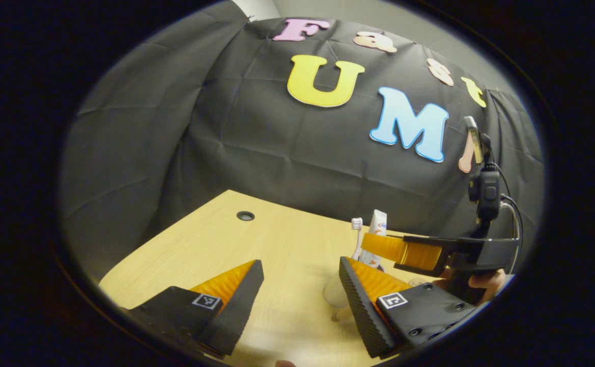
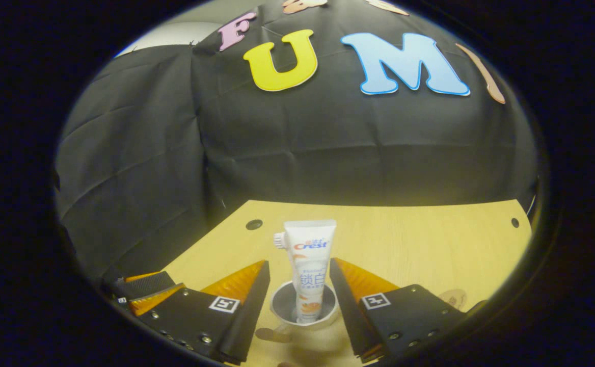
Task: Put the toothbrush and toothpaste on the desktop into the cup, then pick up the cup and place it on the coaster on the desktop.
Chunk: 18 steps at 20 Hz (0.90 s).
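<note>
Right hand-held gripper (image 2: pixel 300 288): jaws wide, one finger on each side of the cup, neither seen pressing on it; holding nothing.
Cup (image 2: pixel 303 306): pale, upright on the tabletop (image 2: pixel 420 244), between the right fingers, rim facing up.
Toothpaste (image 2: pixel 308 265): standing in the cup, crimped end up, well above the rim.
Toothbrush (image 2: pixel 278 239): bristle head showing just beside the toothpaste top; handle hidden behind the tube, judged to be in the cup as well.
Coaster (image 2: pixel 453 298): probably the flat round disc on the tabletop to the right of the cup, near the right finger; partly hidden, not certain.
Left hand-held gripper (image 1: pixel 300 285): jaws wide, empty, hanging above bare tabletop left of the cup.
Step in hand: judged to be grasping the loaded cup for the move to the coaster.
Method: centre the fingers on the cup wall below the rim, close evenly, lift straight and keep it upright, since the tall tube makes the load top-heavy.
Risk: squeezing off-centre could tip the cup or spill its contents.
</note>
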Motion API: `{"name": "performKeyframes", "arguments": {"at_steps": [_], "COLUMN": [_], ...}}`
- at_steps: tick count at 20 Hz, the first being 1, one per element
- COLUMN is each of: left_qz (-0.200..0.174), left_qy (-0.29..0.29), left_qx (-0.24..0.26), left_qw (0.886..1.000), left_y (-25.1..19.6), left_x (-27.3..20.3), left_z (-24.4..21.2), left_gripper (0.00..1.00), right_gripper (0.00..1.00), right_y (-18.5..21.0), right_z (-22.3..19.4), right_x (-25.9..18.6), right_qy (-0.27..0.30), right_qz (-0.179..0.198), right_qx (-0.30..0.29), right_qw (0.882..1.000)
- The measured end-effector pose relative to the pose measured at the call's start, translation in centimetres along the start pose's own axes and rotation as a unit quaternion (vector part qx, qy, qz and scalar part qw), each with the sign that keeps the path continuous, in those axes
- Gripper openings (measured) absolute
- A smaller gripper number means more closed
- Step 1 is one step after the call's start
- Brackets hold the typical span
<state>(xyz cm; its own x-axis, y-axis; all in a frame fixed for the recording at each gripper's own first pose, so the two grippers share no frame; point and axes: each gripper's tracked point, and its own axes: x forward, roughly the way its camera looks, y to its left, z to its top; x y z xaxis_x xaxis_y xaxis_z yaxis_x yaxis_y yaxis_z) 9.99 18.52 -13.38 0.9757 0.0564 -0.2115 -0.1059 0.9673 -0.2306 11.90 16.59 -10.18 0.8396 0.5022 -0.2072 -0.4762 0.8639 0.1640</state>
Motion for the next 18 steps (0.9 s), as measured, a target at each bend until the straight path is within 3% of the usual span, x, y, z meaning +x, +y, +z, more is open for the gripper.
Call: {"name": "performKeyframes", "arguments": {"at_steps": [1, 7, 11, 12, 18], "left_qz": [-0.003, -0.024, -0.05, -0.055, -0.073], "left_qy": [0.002, 0.025, 0.033, 0.035, 0.073], "left_qx": [0.001, 0.009, 0.018, 0.023, 0.05], "left_qw": [1.0, 0.999, 0.998, 0.998, 0.993], "left_y": [-0.3, -2.7, -5.6, -6.3, -9.3], "left_x": [0.0, 0.8, 1.2, 1.2, 3.1], "left_z": [-0.1, -2.1, -3.0, -3.2, -5.4], "left_gripper": [0.96, 0.96, 0.99, 0.96, 0.96], "right_gripper": [0.74, 0.74, 0.74, 0.74, 0.74], "right_y": [-0.3, -1.6, -3.8, -4.3, -7.6], "right_z": [0.5, 3.4, 4.6, 4.7, 5.1], "right_x": [-0.4, -3.7, -6.7, -7.4, -11.4], "right_qy": [-0.009, -0.04, -0.055, -0.057, -0.067], "right_qz": [-0.005, -0.01, -0.029, -0.034, -0.068], "right_qx": [-0.002, -0.001, -0.024, -0.026, -0.011], "right_qw": [1.0, 0.999, 0.998, 0.997, 0.995]}}
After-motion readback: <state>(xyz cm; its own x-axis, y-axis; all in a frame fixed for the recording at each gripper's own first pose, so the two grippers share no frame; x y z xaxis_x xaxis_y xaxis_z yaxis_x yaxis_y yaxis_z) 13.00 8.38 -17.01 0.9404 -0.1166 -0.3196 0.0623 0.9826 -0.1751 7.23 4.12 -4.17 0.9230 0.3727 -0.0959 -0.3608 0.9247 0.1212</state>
